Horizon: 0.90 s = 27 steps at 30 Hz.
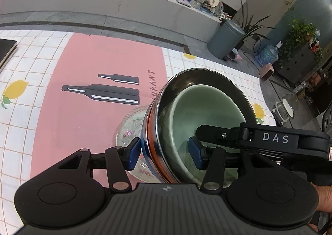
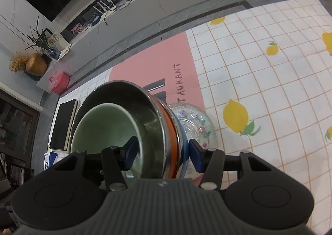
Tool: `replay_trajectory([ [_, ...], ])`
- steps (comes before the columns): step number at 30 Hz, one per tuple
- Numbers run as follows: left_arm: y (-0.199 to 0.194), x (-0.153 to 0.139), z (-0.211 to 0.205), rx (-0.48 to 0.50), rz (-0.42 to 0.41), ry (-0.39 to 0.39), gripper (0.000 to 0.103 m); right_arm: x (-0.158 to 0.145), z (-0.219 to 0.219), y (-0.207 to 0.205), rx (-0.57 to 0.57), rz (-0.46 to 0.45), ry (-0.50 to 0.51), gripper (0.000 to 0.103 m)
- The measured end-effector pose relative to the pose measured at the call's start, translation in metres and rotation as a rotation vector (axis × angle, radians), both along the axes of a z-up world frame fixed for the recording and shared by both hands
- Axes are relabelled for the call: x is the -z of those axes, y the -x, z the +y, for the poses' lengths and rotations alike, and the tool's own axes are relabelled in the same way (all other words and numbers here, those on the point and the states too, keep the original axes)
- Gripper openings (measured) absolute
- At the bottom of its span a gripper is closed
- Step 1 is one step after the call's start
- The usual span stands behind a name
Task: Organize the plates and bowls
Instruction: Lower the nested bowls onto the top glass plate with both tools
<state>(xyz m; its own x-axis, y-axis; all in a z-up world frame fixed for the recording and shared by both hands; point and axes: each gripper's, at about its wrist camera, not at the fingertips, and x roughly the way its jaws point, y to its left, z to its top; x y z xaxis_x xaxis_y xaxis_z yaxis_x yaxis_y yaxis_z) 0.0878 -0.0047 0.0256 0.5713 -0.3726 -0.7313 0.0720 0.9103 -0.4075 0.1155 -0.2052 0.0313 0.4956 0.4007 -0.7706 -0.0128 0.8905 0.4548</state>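
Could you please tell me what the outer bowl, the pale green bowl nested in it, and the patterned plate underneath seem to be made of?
Outer bowl: apparently stainless steel, with a mirror-bright rim and dull grey inside; the orange and blue bands on its outside are unclear.
Pale green bowl: probably glazed ceramic, opaque with a soft sheen and thick rim.
Patterned plate: likely pressed glass, see-through, embossed, with small painted flowers.

Left gripper [image 1: 165, 153] and right gripper [image 2: 162, 155], both angled downward, fingers half-spread and clamped.

The big bowl [image 1: 205, 81] is shiny metal. Inside it sits a smooth, glossy green bowl [image 1: 199, 114]. Under the metal bowl is a clear, bumpy glass plate [image 2: 197, 123]. The cloth [image 2: 269, 81] below looks soft and matt.
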Motion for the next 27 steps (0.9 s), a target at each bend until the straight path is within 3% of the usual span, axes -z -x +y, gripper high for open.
replay_trajectory([
  [27,-0.046,0.051,0.002,0.002,0.077,0.008,0.057,0.057,0.006,-0.052,0.025,0.111,0.011,0.053],
])
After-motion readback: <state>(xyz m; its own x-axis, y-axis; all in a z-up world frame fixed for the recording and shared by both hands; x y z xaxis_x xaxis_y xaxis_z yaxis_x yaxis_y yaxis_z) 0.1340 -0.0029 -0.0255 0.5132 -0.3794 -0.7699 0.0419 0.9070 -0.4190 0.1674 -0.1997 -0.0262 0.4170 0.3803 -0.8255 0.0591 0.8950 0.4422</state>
